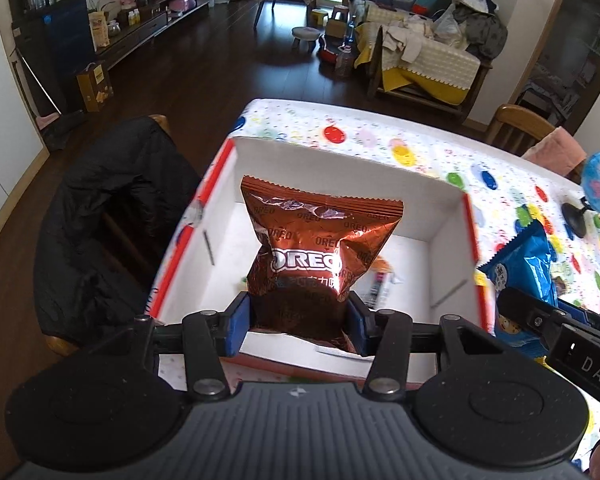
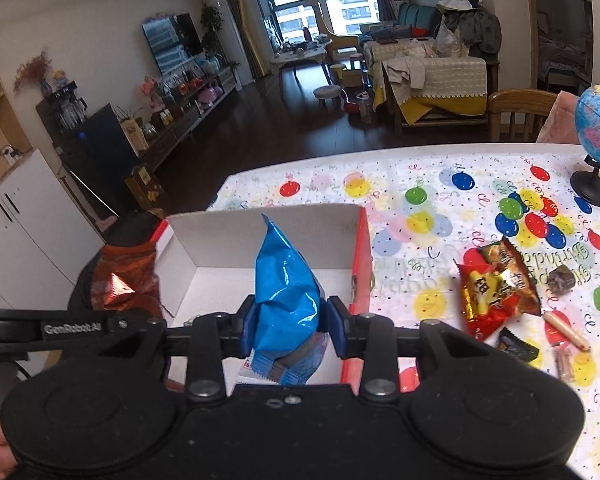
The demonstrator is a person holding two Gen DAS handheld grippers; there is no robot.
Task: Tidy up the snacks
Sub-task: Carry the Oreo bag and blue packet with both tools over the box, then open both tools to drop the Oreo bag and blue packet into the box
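My left gripper (image 1: pixel 299 318) is shut on a brown Oreo packet (image 1: pixel 314 248) and holds it upright over the open white box (image 1: pixel 236 184) with red edges. My right gripper (image 2: pixel 290 326) is shut on a blue snack packet (image 2: pixel 286 280) and holds it over the same box (image 2: pixel 212 240). The Oreo packet shows at the left in the right wrist view (image 2: pixel 126 280). The blue packet (image 1: pixel 520 268) and the right gripper's body show at the right in the left wrist view. A few small snacks lie on the box floor behind the Oreo packet (image 1: pixel 380 284).
The table has a balloon-print cloth (image 2: pixel 420 208). On it to the right lie a red-gold snack packet (image 2: pixel 496 284), a sausage stick (image 2: pixel 566 326), a dark candy (image 2: pixel 562 280) and a small dark packet (image 2: pixel 516 346). A globe (image 2: pixel 598 136) stands far right. A chair with a black jacket (image 1: pixel 100 216) stands left.
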